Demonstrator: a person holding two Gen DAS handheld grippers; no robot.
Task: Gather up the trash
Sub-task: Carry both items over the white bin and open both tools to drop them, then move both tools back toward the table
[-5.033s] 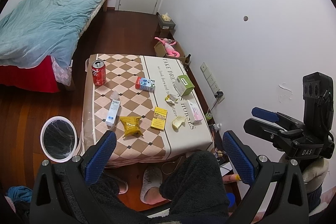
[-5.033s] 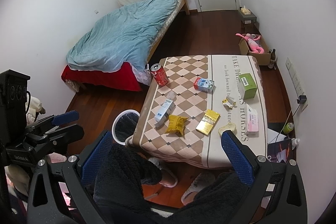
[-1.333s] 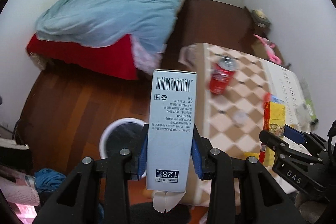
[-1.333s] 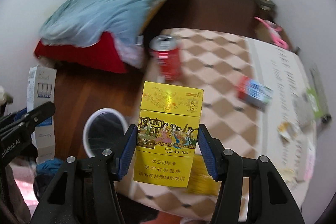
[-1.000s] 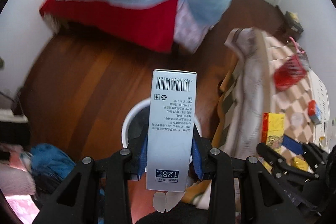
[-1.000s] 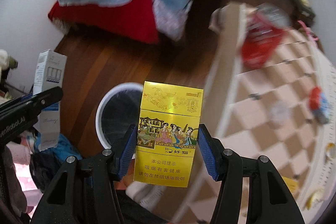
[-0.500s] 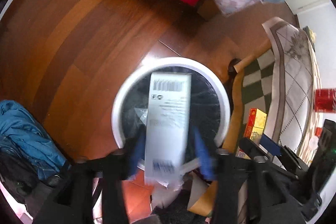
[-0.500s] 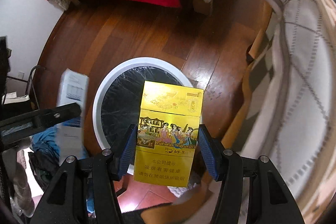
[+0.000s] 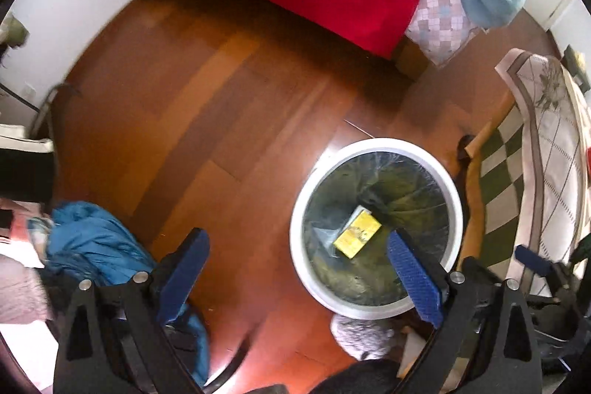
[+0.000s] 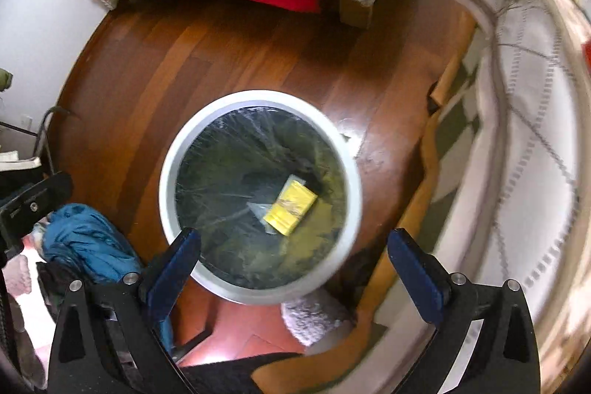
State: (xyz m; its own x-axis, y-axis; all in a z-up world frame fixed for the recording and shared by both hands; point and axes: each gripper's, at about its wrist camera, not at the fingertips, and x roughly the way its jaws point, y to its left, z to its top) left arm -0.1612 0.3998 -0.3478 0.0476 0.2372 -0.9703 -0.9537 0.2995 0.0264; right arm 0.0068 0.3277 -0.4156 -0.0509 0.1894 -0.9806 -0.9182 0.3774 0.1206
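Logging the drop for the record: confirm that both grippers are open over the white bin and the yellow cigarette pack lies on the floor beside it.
Not quite. The yellow cigarette pack lies inside the white bin, on its dark liner, not on the floor; the right wrist view shows it plainly. The rest holds: the left gripper and the right gripper are both open over the bin.

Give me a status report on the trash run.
Left tool open, empty. Right tool open, empty, above the bin. Yellow box lies in the bin on the liner. Nothing in the way.
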